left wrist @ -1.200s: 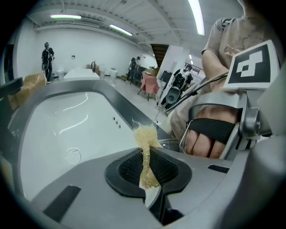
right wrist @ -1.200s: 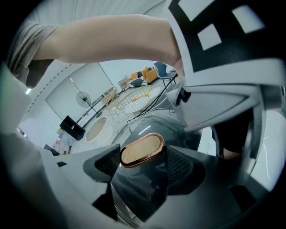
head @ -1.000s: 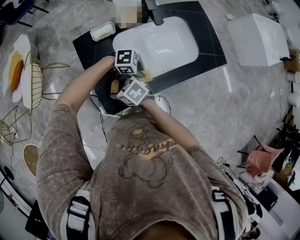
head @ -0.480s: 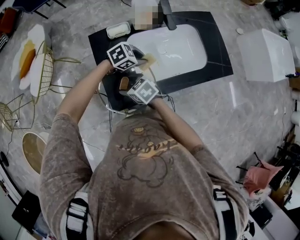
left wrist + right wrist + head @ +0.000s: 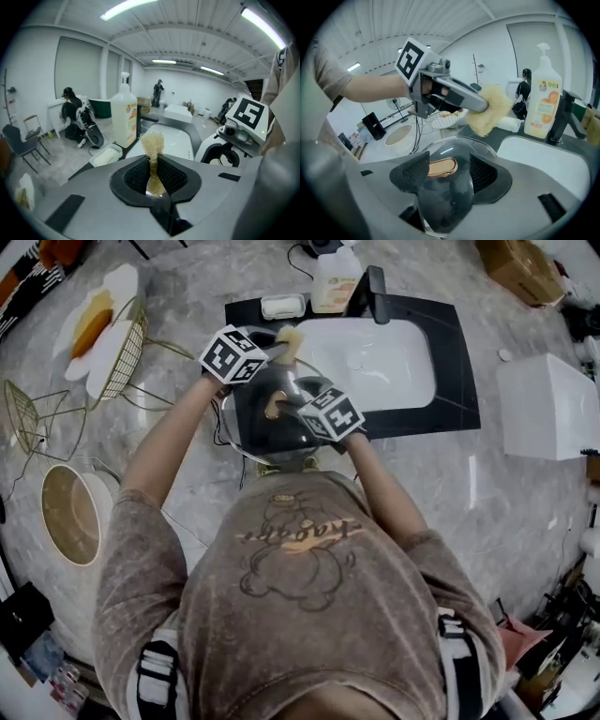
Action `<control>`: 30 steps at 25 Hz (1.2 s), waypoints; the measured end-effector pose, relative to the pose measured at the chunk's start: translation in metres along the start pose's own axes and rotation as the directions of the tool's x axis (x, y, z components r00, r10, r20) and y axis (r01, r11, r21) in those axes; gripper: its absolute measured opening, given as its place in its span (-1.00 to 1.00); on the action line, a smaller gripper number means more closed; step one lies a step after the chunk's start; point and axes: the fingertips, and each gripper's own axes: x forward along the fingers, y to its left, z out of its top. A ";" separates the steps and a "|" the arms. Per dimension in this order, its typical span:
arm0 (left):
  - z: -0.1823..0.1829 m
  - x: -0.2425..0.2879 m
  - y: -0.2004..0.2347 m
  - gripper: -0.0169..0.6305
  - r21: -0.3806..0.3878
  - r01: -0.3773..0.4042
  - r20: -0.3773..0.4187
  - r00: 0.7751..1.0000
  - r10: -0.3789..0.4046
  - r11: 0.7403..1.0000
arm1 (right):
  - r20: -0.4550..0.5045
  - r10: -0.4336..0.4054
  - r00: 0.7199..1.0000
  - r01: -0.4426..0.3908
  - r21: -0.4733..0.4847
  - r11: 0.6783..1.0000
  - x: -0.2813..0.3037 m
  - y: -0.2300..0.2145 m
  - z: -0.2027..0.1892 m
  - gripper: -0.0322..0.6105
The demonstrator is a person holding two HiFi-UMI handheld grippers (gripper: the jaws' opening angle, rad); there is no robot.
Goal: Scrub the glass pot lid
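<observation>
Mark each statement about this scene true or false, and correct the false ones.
1. The left gripper is shut on a scrubber. True.
2. The knob on the lid is black. False: it is copper-coloured.
3. A bottle stands beside the faucet. True.
4. The lid lies in the sink. False: in the head view it is off to the sink's left, over the black surround.

Forearms reach forward; left gripper point(image 5: 153, 173) pinches scrubber point(image 5: 152, 143); right gripper point(image 5: 449, 171), jaws just closing, grips lid point(image 5: 445, 199).
</observation>
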 end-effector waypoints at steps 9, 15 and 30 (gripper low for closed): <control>0.000 -0.111 -0.006 -0.79 -0.200 -0.300 0.183 0.924 0.336 0.933 | 0.243 -0.021 0.970 0.029 -0.028 0.999 -0.058 -0.013 0.058 -0.13; -0.005 -0.161 -0.026 -0.79 -0.335 -0.412 0.285 0.813 0.508 0.847 | 0.420 -0.078 0.904 0.076 0.021 0.997 -0.102 -0.018 0.083 -0.22; -0.040 -0.170 -0.062 -0.80 -0.467 -0.492 0.379 0.639 0.669 0.735 | 0.532 -0.218 0.818 0.185 0.116 0.976 -0.113 -0.015 0.053 -0.67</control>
